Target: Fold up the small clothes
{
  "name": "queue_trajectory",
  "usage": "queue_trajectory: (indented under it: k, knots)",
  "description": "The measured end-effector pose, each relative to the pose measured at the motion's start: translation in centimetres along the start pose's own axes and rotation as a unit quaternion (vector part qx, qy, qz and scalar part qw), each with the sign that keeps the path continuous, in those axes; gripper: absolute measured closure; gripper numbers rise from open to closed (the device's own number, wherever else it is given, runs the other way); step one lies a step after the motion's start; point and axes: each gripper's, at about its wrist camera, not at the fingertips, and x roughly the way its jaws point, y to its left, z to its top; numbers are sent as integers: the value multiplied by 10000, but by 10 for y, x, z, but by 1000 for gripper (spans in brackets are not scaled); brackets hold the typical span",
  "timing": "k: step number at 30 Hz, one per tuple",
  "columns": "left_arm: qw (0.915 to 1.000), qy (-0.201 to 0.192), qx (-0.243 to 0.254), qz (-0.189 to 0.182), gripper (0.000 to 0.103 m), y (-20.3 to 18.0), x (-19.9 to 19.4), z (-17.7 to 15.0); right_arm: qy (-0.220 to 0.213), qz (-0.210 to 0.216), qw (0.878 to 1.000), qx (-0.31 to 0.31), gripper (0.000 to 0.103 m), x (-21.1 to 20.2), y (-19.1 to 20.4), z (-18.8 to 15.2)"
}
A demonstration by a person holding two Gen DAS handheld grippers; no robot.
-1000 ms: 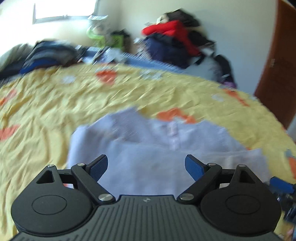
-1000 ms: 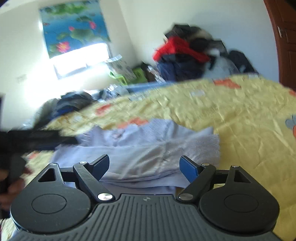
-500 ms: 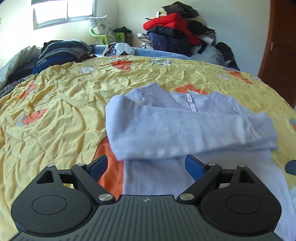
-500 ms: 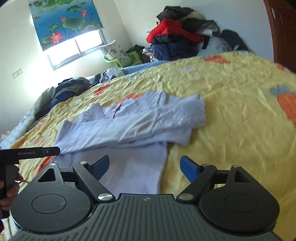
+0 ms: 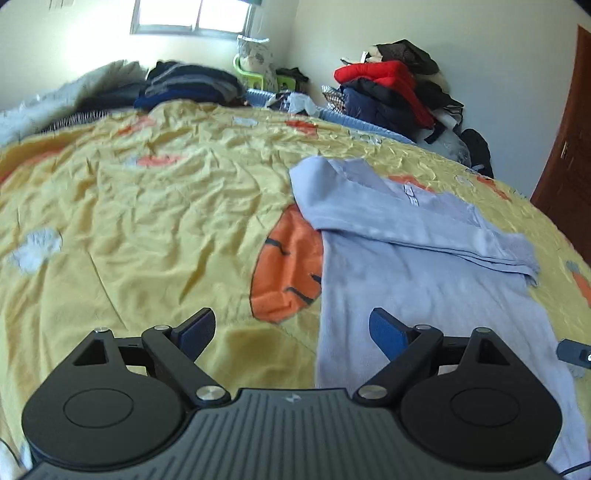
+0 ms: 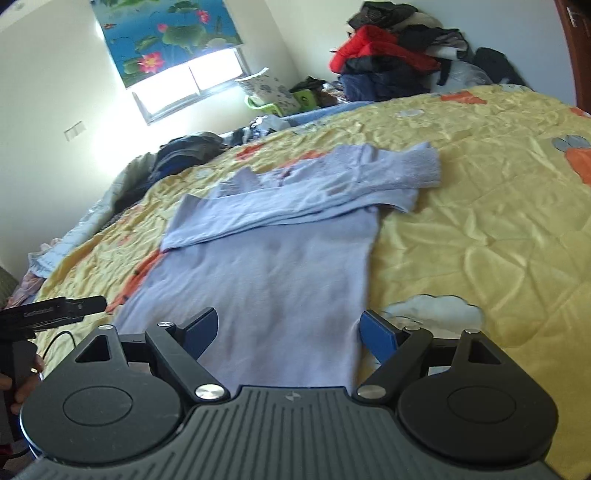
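Lying flat on the yellow bedspread (image 5: 147,229) with sleeves folded across, the lavender top (image 6: 280,266) is facing both the left gripper (image 5: 291,328) and right gripper (image 6: 288,326), jaws spread, near its hem edge.

Bright window (image 5: 192,16), lotus blind (image 6: 166,35), pale walls (image 6: 48,92), yellow bedspread (image 5: 147,221), brown door (image 5: 569,147).

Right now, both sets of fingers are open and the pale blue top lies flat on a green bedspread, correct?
Not quite: the bedspread is yellow with orange patches, not green, as the right wrist view shows. The pale blue top does lie flat there, and both sets of fingers are open.
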Motion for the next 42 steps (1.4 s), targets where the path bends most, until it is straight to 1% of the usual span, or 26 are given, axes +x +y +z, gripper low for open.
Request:
queue_trajectory:
  k: [2,3,4,6,7,8,10,12,15,17,18,20,22,25,28,31,33,35,36,37,39,42]
  knots:
    - [9996,194,-12,-192,12,-3,7,-2,-85,32,9998,-164,17,3,7,-2]
    - [9996,223,28,-186,12,-6,10,-4,-118,-41,9996,-238,17,5,10,-3]
    - [9996,232,112,-89,12,-10,12,-7,-148,-108,9995,-261,17,6,11,-5]
    - [9982,150,500,309,12,-19,15,-13,-154,-261,9994,-168,17,6,8,-5]
    - [9956,83,747,556,12,-24,14,-15,-158,-310,9993,-98,18,5,6,-5]
    - [9933,24,909,717,12,-27,12,-16,-170,-345,9993,-37,18,2,3,-5]
    - [9885,-201,1171,932,12,-28,3,-18,-155,-463,9988,-19,17,-2,0,-4]
    - [9871,-251,1251,970,12,-26,-3,-18,-84,-596,9982,-68,17,-4,-2,-4]
    - [9899,9,1215,724,12,-18,-10,-14,-42,-648,9979,-79,17,-14,-2,-7]
    - [9932,171,1076,410,12,-9,-17,-14,-56,-618,9979,-163,17,-26,0,-9]
    - [9947,275,976,194,12,-3,-22,-14,-62,-580,9981,-216,16,-32,2,-10]
    - [9958,464,773,-175,12,8,-30,-14,-23,-441,9987,-238,15,-45,1,-11]
    - [9944,695,611,-508,12,18,-37,-15,82,-329,9992,-223,15,-56,-1,-13]
    - [9913,913,603,-736,12,25,-48,-21,253,-262,9992,-186,15,-70,-1,-16]
    - [9874,1052,907,-762,12,20,-56,-29,436,-214,9986,-229,15,-81,0,-21]
    - [9816,1210,1226,-823,12,9,-59,-38,641,-184,9971,-356,16,-87,4,-28]
    - [9770,1369,1368,-898,12,1,-59,-44,783,-121,9962,-360,17,-89,4,-32]
    - [9742,1504,1400,-936,12,-4,-57,-50,902,-56,9955,-298,18,-90,3,-36]
    - [9738,1537,1413,-897,12,-6,-56,-53,945,-41,9951,-275,19,-90,2,-38]
    - [9745,1496,1470,-796,12,-10,-56,-55,994,-46,9947,-253,20,-91,2,-40]
    - [9732,1499,1656,-543,12,-19,-55,-59,1067,-67,9941,-195,20,-91,0,-44]
    - [9744,1480,1667,-278,12,-28,-55,-61,1098,-57,9939,-131,20,-91,-1,-47]
